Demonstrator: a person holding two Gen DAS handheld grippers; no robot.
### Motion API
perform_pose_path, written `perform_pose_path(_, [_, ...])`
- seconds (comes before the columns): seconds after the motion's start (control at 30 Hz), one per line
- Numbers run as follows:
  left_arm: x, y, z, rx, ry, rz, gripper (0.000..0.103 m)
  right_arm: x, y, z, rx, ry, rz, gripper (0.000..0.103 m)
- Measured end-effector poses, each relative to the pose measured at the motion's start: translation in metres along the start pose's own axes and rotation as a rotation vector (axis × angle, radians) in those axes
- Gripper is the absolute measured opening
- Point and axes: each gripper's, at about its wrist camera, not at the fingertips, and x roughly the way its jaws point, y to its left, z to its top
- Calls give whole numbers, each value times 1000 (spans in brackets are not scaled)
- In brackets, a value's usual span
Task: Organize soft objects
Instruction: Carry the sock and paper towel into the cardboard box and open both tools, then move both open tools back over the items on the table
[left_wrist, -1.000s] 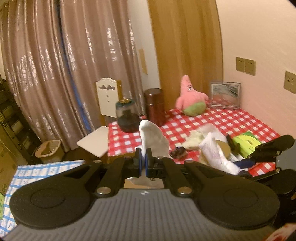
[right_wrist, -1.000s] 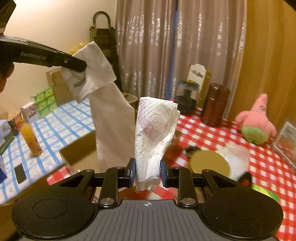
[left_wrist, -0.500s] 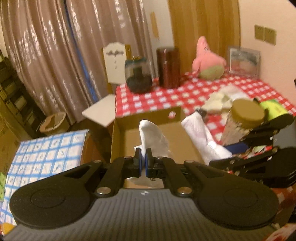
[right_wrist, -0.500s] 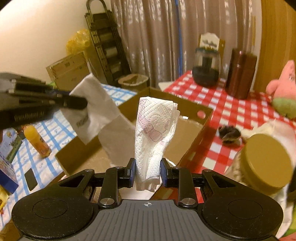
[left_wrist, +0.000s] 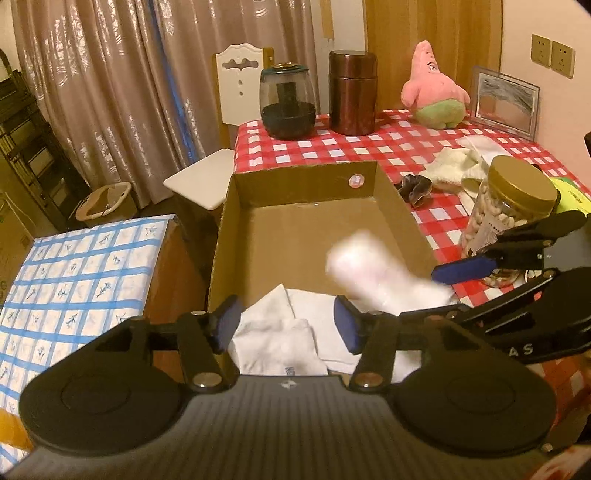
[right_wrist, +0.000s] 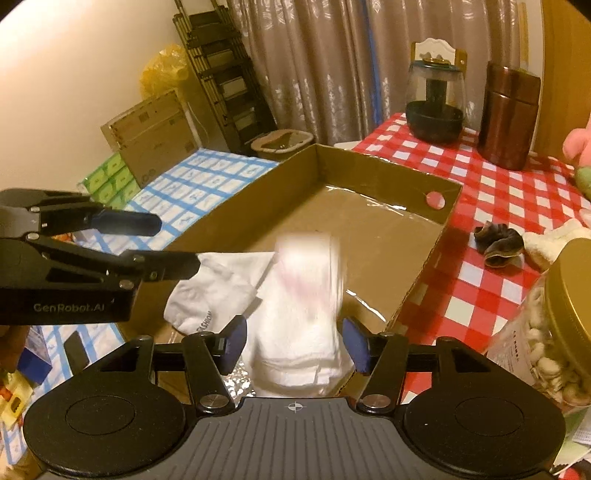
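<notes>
A brown cardboard box (left_wrist: 306, 177) (right_wrist: 388, 173) lies open on the red checked table. My left gripper (left_wrist: 286, 326) is open over its near end, above a white sock (left_wrist: 280, 343) that lies in the box; the sock also shows in the right wrist view (right_wrist: 210, 291). My right gripper (right_wrist: 293, 341) is open, and a folded white paper towel (right_wrist: 303, 306), blurred, sits loose between its pads; it also shows in the left wrist view (left_wrist: 369, 269). The right gripper (left_wrist: 480, 284) shows at the right of the left wrist view.
On the table stand a gold-lidded jar of nuts (left_wrist: 509, 206), a dark scrunchie (left_wrist: 415, 188), cream cloths (left_wrist: 454, 166), a pink starfish plush (left_wrist: 436, 88), a brown canister (left_wrist: 352, 92), a glass jar (left_wrist: 288, 99) and a picture frame (left_wrist: 504, 101). A blue checked table (left_wrist: 74, 280) stands left.
Both grippers have come down over the box and opened. The left let go of the sock, which now lies in the box. The right let go of the paper towel.
</notes>
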Motion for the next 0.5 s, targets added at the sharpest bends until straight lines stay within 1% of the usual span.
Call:
perform_pose_path(0.1, [-3, -2, -3, -10, -7, 8, 57, -4, 0, -3, -1, 3, -6, 58])
perform_pose_path(0.27, [-9, -7, -9, -25, -25, 24, 57, -19, 1, -10, -21, 0, -20, 58])
perform_pose_path(0.37, [-14, -12, -12, -54, -37, 30, 63, -33, 1, -15, -32, -16, -39, 58])
perform_pose_path(0.5, [-22, -20, -15, -84, -39, 19, 66, -58, 1, -22, -36, -47, -85, 58])
